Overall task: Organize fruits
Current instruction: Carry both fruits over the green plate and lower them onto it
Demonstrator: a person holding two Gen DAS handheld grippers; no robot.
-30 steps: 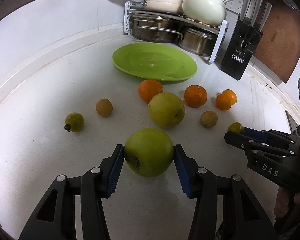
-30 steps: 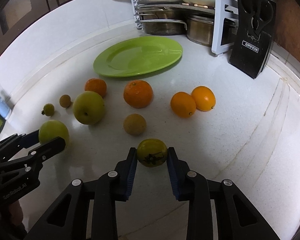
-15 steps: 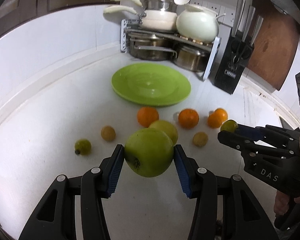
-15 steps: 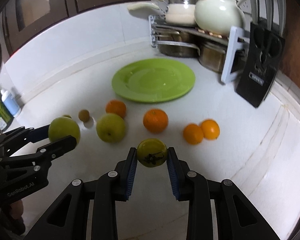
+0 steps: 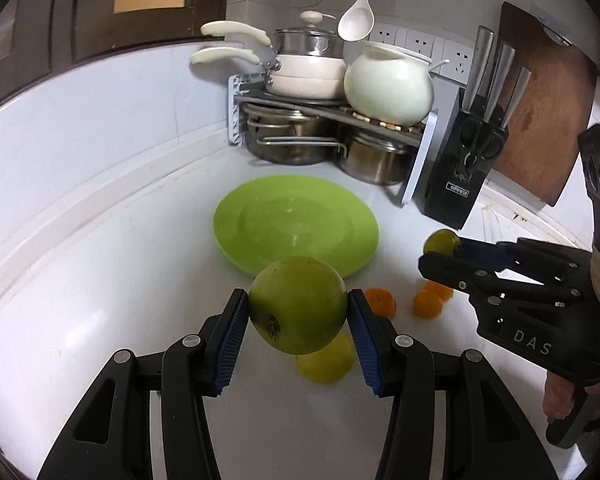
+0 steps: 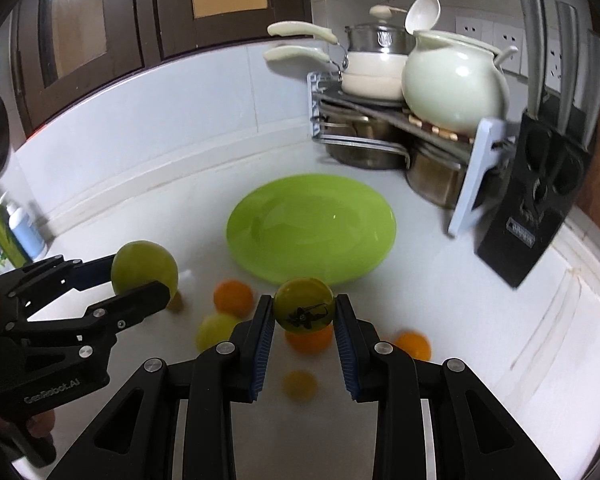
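Observation:
My left gripper (image 5: 298, 316) is shut on a large green apple (image 5: 297, 305) and holds it in the air, short of the green plate (image 5: 296, 224). My right gripper (image 6: 303, 315) is shut on a small green fruit (image 6: 303, 305), also lifted, near the plate (image 6: 312, 226). Each gripper shows in the other's view: the right one with its fruit (image 5: 441, 241), the left one with the apple (image 6: 145, 266). On the counter below lie a second green apple (image 5: 325, 362), several oranges (image 6: 233, 297) and a small brown fruit (image 6: 299, 385).
A pot rack (image 5: 324, 128) with pans and a white pot stands behind the plate. A black knife block (image 5: 466, 168) and a wooden board (image 5: 548, 112) are at the back right. A bottle (image 6: 22, 226) stands at the far left.
Both grippers have risen well above the counter with their fruits and moved forward toward the plate. The loose fruits now lie below and partly hidden behind the held ones.

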